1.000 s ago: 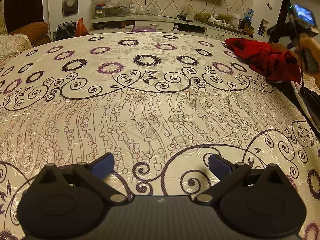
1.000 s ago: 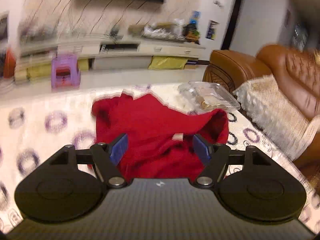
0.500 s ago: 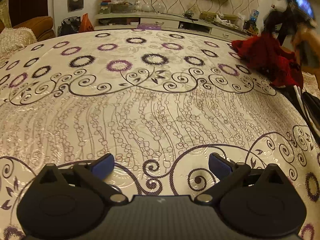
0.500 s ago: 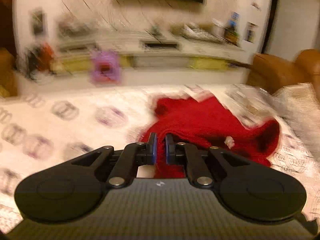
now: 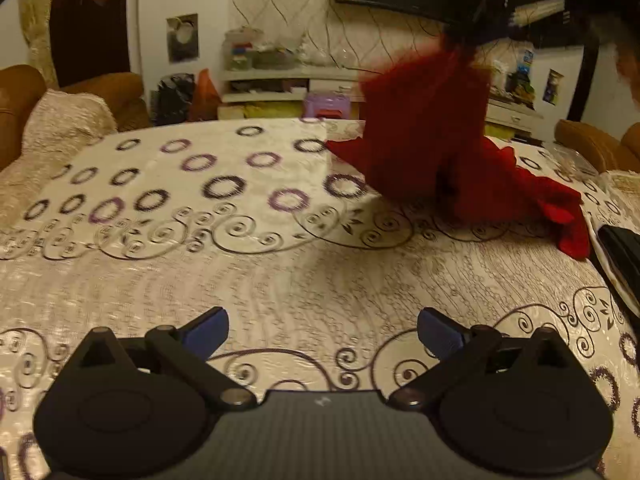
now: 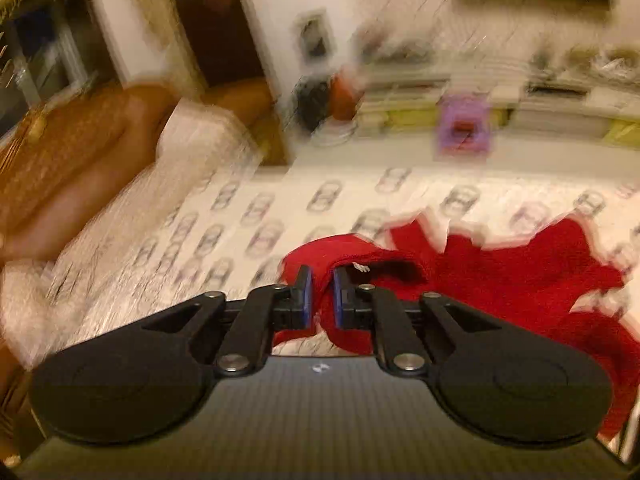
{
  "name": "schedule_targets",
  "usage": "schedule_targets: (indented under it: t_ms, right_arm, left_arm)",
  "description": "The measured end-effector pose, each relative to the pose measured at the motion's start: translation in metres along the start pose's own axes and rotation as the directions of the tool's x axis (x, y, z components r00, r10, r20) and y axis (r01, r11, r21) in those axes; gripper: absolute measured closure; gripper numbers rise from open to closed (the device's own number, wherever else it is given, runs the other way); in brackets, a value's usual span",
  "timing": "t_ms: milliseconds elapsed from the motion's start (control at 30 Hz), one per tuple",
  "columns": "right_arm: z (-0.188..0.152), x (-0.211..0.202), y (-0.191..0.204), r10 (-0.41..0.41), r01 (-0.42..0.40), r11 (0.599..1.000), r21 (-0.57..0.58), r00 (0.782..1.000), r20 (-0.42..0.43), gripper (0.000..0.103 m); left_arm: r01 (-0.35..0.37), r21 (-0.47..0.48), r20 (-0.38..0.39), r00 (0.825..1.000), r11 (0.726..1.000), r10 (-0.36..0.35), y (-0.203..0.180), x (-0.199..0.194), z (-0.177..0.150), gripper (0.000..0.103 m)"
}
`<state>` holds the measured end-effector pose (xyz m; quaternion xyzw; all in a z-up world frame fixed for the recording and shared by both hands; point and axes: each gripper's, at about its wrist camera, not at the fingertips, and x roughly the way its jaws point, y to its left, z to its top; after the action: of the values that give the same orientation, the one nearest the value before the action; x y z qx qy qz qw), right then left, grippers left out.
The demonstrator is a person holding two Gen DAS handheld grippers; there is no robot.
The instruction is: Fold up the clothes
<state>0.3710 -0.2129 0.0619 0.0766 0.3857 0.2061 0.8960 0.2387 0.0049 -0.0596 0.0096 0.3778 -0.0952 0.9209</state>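
Note:
A red knitted garment [image 5: 432, 148] hangs partly lifted above the patterned bedspread [image 5: 280, 248], its lower part still trailing on the cloth at the right. In the right wrist view, my right gripper [image 6: 321, 296] is shut on a fold of the red garment [image 6: 520, 276], which spreads out to the right below it. That view is blurred by motion. My left gripper [image 5: 322, 330] stands open low over the near part of the bedspread, well short of the garment, with nothing between its fingers.
A dark garment with white edging [image 5: 620, 256] lies at the bedspread's right edge. Brown sofas [image 5: 24, 96] flank the surface on the left and far right. A shelf unit, a purple stool [image 5: 328, 105] and a wall television stand behind.
My right gripper has carried the red garment up and leftward across the bedspread, staying shut on it. The left gripper has stayed open and shifted its view slightly.

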Motion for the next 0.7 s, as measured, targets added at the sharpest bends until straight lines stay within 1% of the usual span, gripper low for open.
schedule_targets:
  t_ms: [33, 67, 100, 133, 167, 200, 267, 300, 400, 433, 500, 567, 633, 667, 700]
  right_arm:
    - [-0.009, 0.006, 0.009, 0.023, -0.024, 0.999, -0.023, 0.999, -0.036, 0.076]
    - [-0.014, 0.007, 0.016, 0.001, -0.003, 0.998, -0.057, 0.999, -0.037, 0.068]
    - [-0.018, 0.007, 0.018, -0.052, 0.05, 0.995, -0.092, 0.998, -0.018, 0.059]
    - [-0.018, 0.005, 0.013, -0.098, 0.098, 0.99, -0.101, 0.995, 0.005, 0.054]
    - [-0.018, 0.003, 0.007, -0.143, 0.145, 0.984, -0.104, 0.989, 0.026, 0.047]
    - [-0.017, 0.002, -0.004, -0.186, 0.188, 0.979, -0.081, 0.982, 0.041, 0.042]
    - [-0.012, 0.005, -0.035, -0.259, 0.26, 0.966, -0.018, 0.965, 0.046, 0.036]
    - [-0.011, 0.012, -0.053, -0.291, 0.291, 0.957, 0.006, 0.956, 0.028, 0.036]
    - [-0.027, 0.036, -0.096, -0.375, 0.376, 0.925, 0.049, 0.927, -0.031, 0.036]
    - [-0.034, 0.043, -0.107, -0.388, 0.39, 0.918, 0.065, 0.92, -0.052, 0.036]
    - [-0.057, 0.05, -0.106, -0.283, 0.293, 0.949, 0.12, 0.954, -0.096, 0.036]
    - [-0.08, 0.058, -0.103, -0.176, 0.198, 0.964, 0.176, 0.975, -0.134, 0.036]
    - [-0.096, 0.076, -0.077, -0.11, 0.145, 0.969, 0.2, 0.978, -0.178, 0.036]
    - [-0.104, 0.086, -0.064, -0.086, 0.128, 0.97, 0.209, 0.976, -0.201, 0.036]
    - [-0.11, 0.102, -0.052, -0.11, 0.156, 0.968, 0.197, 0.968, -0.227, 0.035]
  left_arm:
    - [-0.005, -0.003, -0.003, 1.0, 1.0, 0.005, 0.002, 0.0, 0.0, 0.0]
    - [-0.011, -0.005, -0.005, 1.0, 1.0, 0.011, 0.005, 0.001, 0.0, 0.0]
    - [-0.016, -0.008, -0.008, 1.0, 1.0, 0.016, 0.007, 0.001, -0.001, 0.0]
    - [-0.021, -0.011, -0.01, 1.0, 1.0, 0.021, 0.009, 0.002, -0.001, 0.0]
    - [-0.027, -0.014, -0.013, 1.0, 1.0, 0.026, 0.012, 0.002, -0.001, 0.0]
    - [-0.032, -0.016, -0.016, 0.999, 0.999, 0.032, 0.014, 0.003, -0.001, 0.0]
    - [-0.04, -0.023, -0.023, 0.999, 0.999, 0.039, 0.018, 0.005, -0.002, 0.0]
    - [-0.038, -0.03, -0.029, 0.999, 0.999, 0.037, 0.019, 0.009, -0.004, 0.0]
    - [-0.027, -0.029, -0.048, 0.998, 0.999, 0.026, 0.019, 0.017, -0.012, 0.0]
    - [-0.024, -0.024, -0.054, 0.998, 0.999, 0.023, 0.019, 0.02, -0.015, 0.0]
    - [-0.028, -0.016, -0.061, 0.998, 0.999, 0.027, 0.019, 0.023, -0.019, 0.0]
    - [-0.036, -0.02, -0.068, 0.997, 0.999, 0.035, 0.021, 0.027, -0.02, 0.0]
    - [-0.033, -0.033, -0.071, 0.997, 0.999, 0.031, 0.021, 0.029, -0.019, 0.0]
    - [-0.029, -0.038, -0.072, 0.997, 0.999, 0.027, 0.021, 0.03, -0.019, 0.0]
    - [-0.027, -0.038, -0.073, 0.997, 0.999, 0.024, 0.02, 0.03, -0.018, 0.0]
